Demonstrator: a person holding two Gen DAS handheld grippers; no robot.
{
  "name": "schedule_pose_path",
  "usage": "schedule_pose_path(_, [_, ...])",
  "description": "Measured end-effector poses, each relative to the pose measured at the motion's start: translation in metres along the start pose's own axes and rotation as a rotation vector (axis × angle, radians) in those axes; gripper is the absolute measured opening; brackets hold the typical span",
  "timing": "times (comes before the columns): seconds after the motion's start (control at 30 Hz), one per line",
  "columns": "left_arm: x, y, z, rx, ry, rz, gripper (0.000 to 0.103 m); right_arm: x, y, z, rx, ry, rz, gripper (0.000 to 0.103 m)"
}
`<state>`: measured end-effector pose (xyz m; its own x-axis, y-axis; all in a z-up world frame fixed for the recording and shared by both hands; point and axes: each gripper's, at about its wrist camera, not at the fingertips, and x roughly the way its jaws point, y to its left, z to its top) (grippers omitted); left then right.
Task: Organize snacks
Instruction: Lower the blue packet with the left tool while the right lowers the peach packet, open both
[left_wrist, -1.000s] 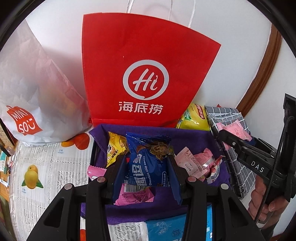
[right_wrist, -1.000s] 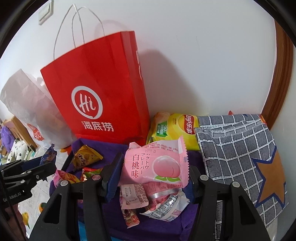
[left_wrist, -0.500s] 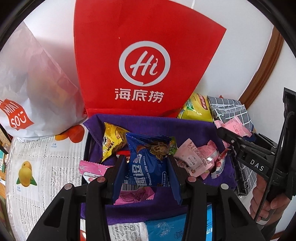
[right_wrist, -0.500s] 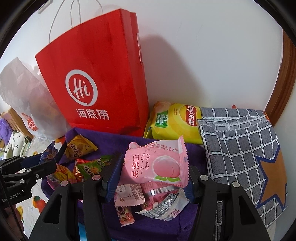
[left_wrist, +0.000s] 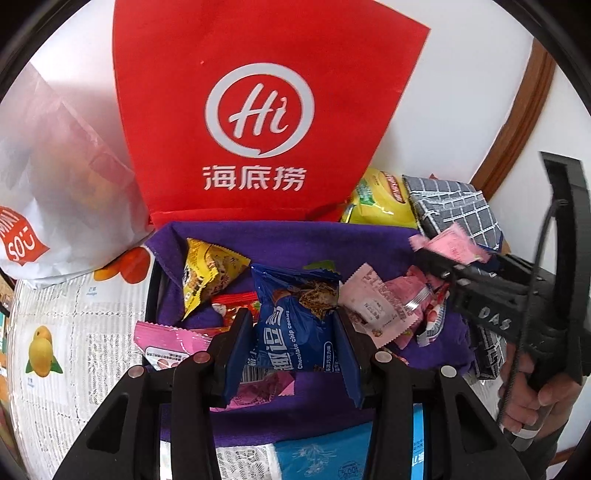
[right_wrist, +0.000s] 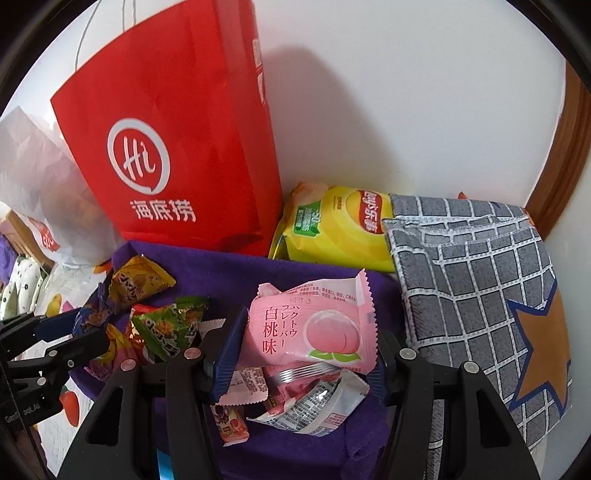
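Note:
My left gripper (left_wrist: 295, 332) is shut on a blue chocolate chip cookie packet (left_wrist: 295, 328) and holds it above a purple cloth (left_wrist: 280, 240) strewn with snack packets. My right gripper (right_wrist: 306, 343) is shut on a pink peach-flavour packet (right_wrist: 314, 328) above the right side of the same cloth (right_wrist: 229, 269). The right gripper also shows at the right of the left wrist view (left_wrist: 428, 254) with the pink packet (left_wrist: 454, 247). Loose on the cloth lie a yellow packet (left_wrist: 207, 273), pink packets (left_wrist: 384, 306) and a green packet (right_wrist: 173, 325).
A red paper bag (left_wrist: 255, 110) stands against the wall behind the cloth. A white plastic bag (left_wrist: 55, 192) is at the left. A yellow crisp bag (right_wrist: 340, 229) and a grey checked fabric bag (right_wrist: 480, 295) lie at the right. A fruit-print tablecloth (left_wrist: 66, 332) covers the table.
Both grippers have moved forward toward the red bag and the cloth, each still holding its packet. The red bag looms larger in both views.

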<state>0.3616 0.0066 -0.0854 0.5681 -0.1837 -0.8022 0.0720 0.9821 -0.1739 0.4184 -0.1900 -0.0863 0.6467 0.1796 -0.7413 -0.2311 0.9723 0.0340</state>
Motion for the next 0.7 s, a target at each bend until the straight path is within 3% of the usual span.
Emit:
schedule_pose_path(0.37, [0.009, -0.011, -0.003, 0.050, 0.014, 0.003, 0.043, 0.013, 0.007, -0.004, -0.042, 0.056, -0.013, 0.058])
schedule_pose_path(0.7, [0.023, -0.007, -0.003, 0.032, 0.053, 0.011, 0.044, 0.023, 0.006, -0.006, -0.034, 0.103, -0.017, 0.058])
